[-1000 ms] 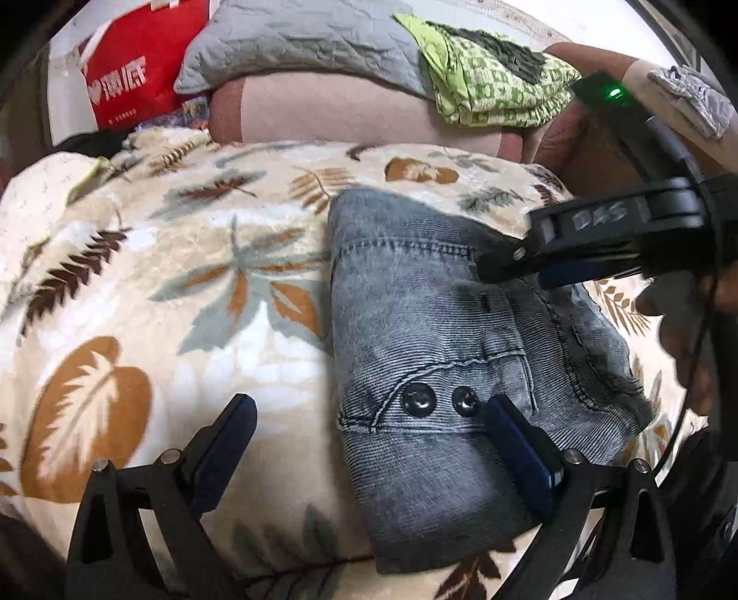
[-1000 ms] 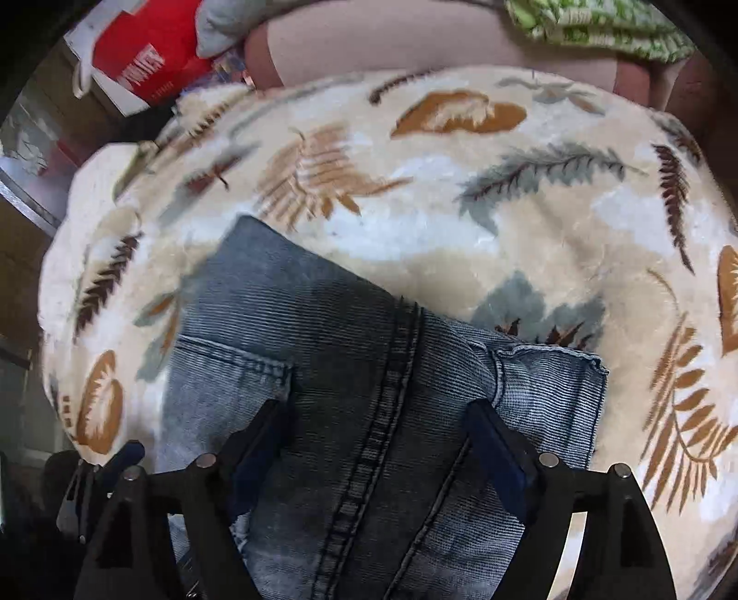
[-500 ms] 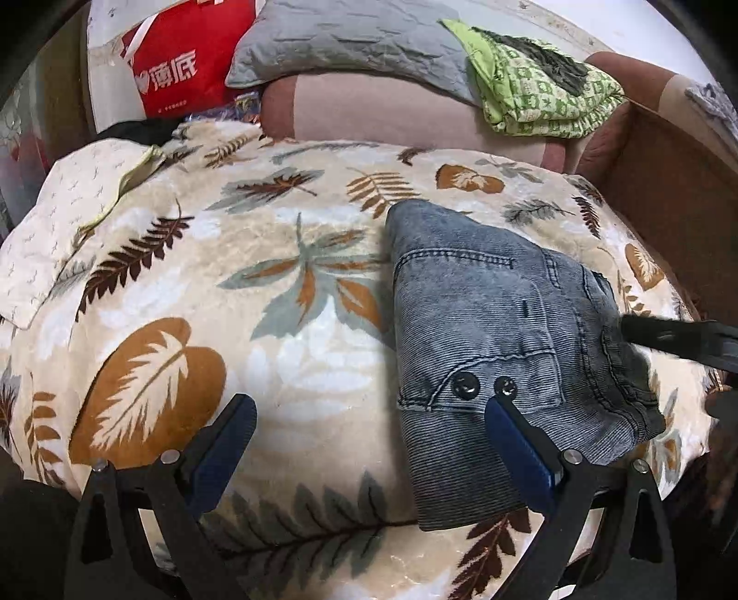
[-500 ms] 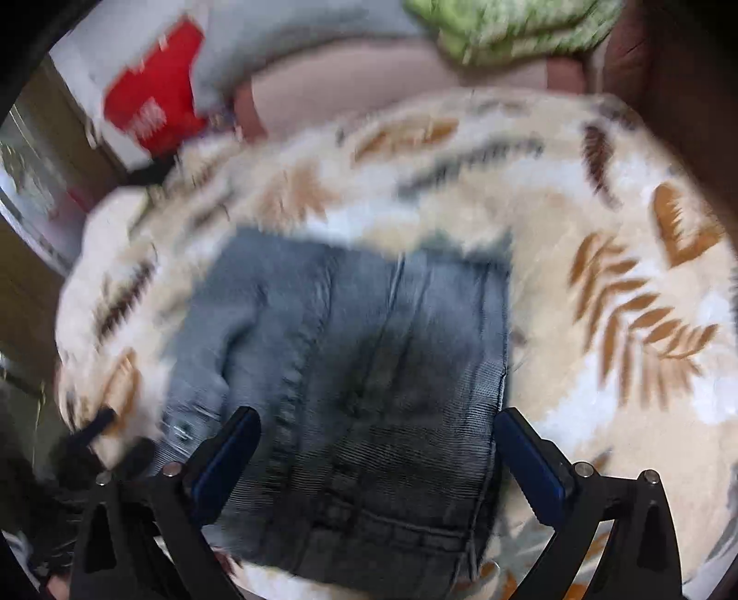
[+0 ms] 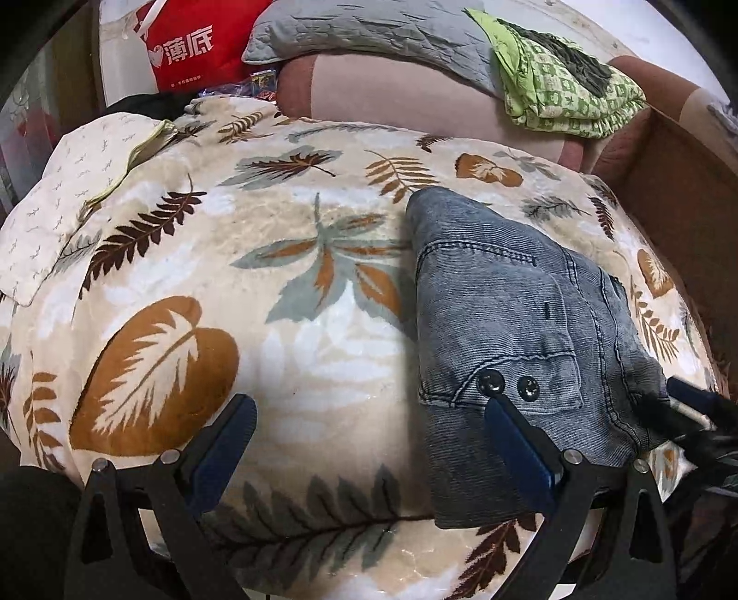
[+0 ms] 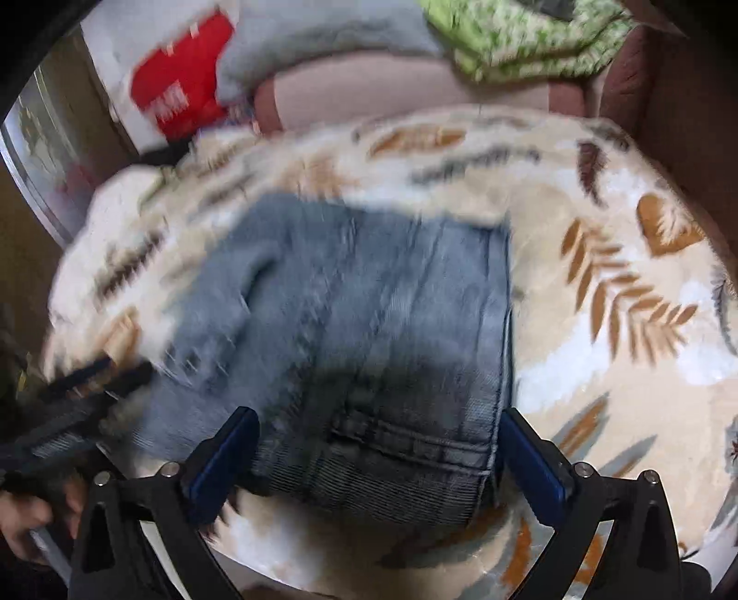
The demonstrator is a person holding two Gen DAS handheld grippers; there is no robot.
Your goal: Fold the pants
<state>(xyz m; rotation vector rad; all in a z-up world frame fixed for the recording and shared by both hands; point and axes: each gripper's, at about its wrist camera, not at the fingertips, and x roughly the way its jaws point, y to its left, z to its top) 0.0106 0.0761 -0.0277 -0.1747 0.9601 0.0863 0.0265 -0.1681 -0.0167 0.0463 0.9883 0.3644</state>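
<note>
**Folded pants on a leaf-print blanket**

A cream blanket [image 5: 295, 332] printed with brown and grey leaves covers the surface, backed by a pinkish sofa [image 5: 406, 87]. On the sofa lie a grey quilted pillow [image 5: 369, 32] and a green patterned cloth [image 5: 567, 87]. At the far left stands a red bag [image 5: 193, 51] with white Chinese characters reading 薄底 beside a heart mark; smaller print below them is too small to read.

The pants [image 5: 516, 332], grey-blue denim, lie folded into a compact block on the right part of the blanket, two dark snap buttons showing on a pocket flap.

The left gripper [image 5: 369, 443] has its jaws wide apart, empty; its right finger sits over the near edge of the pants.

The right gripper [image 6: 378, 457] has just been opening its jaws, which stand wide apart, and the pants' waistband end lies between them, unpinched. That view is blurred. Each gripper shows at the edge of the other's view.
</note>
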